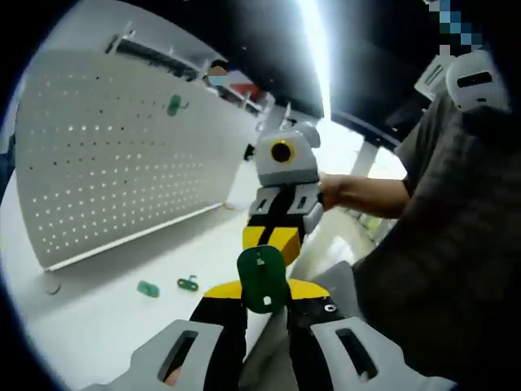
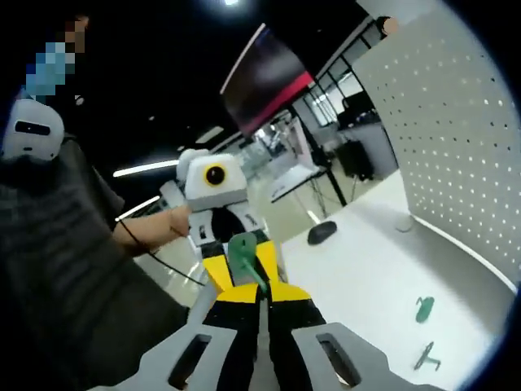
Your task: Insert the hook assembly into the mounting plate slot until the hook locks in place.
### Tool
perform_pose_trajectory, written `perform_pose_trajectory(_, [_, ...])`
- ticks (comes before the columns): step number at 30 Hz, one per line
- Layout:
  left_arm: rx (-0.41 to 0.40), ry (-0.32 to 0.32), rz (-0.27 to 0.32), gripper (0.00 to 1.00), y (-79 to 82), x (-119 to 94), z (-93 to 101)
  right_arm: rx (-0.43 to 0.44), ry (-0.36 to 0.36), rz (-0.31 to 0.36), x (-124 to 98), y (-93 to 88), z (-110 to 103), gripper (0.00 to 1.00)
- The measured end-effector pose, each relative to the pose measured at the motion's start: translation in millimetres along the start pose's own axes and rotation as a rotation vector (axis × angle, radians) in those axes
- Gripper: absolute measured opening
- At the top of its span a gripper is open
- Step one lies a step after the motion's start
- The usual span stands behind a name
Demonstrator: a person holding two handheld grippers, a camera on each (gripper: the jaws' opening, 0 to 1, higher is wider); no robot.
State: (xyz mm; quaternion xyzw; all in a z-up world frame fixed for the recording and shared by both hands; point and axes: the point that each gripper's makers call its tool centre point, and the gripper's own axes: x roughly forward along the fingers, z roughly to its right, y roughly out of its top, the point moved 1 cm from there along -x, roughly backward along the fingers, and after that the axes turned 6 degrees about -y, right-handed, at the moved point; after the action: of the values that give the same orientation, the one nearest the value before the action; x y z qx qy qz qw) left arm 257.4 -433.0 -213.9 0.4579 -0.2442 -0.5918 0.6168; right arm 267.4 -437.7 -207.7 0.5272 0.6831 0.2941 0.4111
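The left tool (image 1: 264, 303) grasps a green plate (image 1: 262, 277); the right tool (image 2: 259, 297) pinches a green hook (image 2: 243, 254). Both meet in midair, facing each other, apparently aligning hook with slot. Spare hooks (image 1: 187, 284) lie on the counter (image 1: 98, 318) beside a pegboard (image 1: 106, 155).

The person wears a dark grey short-sleeved shirt (image 1: 456, 244). Each gripper (image 1: 262, 305) has black jaws with yellow tips above pale grey slotted housings; the other gripper (image 2: 242, 281) matches it.

No legible text, label or number anywhere (pegboard and grippers included).
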Motion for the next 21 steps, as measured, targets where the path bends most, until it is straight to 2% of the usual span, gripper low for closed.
perform_pose_trajectory(2, [-0.011,-0.027,-0.002,0.17,-2.1,-1.4,3.1,-0.019,0.031,0.0,0.3,-0.3,-5.4,0.0])
perform_pose_trajectory(5, [-0.006,-0.025,-0.018,0.18,-5.7,0.2,3.2,-0.051,0.026,-0.029,2.4,-3.7,-6.3,0.0])
perform_pose_trajectory(9, [-0.026,-0.001,-0.041,0.18,-12.8,3.3,-3.5,-0.11,-0.018,-0.04,4.3,-5.4,0.5,0.0])
perform_pose_trajectory(13, [-0.08,0.019,-0.059,0.19,-18.1,4.5,-8.1,-0.181,-0.058,-0.064,4.6,-8.8,3.3,0.0])
perform_pose_trajectory(17, [-0.107,0.046,-0.078,0.21,-23.8,6.1,-13.4,-0.249,-0.094,-0.105,5.5,-13.5,7.2,0.0])
perform_pose_trajectory(21, [-0.134,0.057,-0.099,0.28,-29.3,9.4,-15.6,-0.321,-0.125,-0.154,7.3,-20.2,12.4,0.0])
